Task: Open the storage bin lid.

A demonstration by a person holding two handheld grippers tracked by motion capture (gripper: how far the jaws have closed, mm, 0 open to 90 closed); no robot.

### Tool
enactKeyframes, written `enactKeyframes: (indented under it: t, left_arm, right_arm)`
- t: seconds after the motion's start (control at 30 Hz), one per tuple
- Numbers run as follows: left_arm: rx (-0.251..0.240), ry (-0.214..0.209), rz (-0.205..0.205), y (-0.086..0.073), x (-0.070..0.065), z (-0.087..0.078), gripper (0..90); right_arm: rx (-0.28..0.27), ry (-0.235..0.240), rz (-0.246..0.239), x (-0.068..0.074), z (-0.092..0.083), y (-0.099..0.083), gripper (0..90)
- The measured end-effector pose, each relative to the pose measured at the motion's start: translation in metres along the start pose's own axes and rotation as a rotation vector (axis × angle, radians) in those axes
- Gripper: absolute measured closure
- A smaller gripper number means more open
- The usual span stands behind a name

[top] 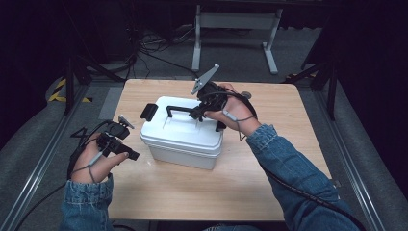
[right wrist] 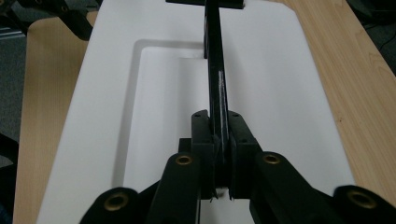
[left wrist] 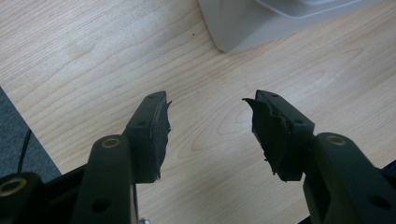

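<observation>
While left tool (left wrist: 208,126) gapes, right tool (right wrist: 218,140) clamps box handle (right wrist: 215,70)

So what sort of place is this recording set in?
Probably a lab or recording studio rather than a home: a bare wooden table stands on grey carpet amid dark surroundings, loose cables trail across the floor behind it, and metal rails run alongside the table.

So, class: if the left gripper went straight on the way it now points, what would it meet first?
Probably the bare wooden table: the open left gripper tilts down at it. The white box lies farther on, slightly to one side; depth is hard to judge.
</observation>
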State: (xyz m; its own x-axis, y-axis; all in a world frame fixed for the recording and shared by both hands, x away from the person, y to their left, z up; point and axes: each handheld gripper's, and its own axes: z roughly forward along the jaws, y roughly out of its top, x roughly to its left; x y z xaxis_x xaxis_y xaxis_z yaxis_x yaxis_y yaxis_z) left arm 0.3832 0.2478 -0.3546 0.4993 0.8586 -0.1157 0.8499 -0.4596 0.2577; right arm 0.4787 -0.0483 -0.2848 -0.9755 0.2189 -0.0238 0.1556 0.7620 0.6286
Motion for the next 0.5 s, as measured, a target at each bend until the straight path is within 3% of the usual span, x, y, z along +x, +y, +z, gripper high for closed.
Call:
enactKeyframes:
  t: [0.5]
  left_arm:
    - [0.002, 0.001, -0.001, 0.0, 0.0, -0.001, 47.0]
  right_arm:
    - [-0.069, -0.023, -0.001, 0.003, -0.031, 0.003, 84.4]
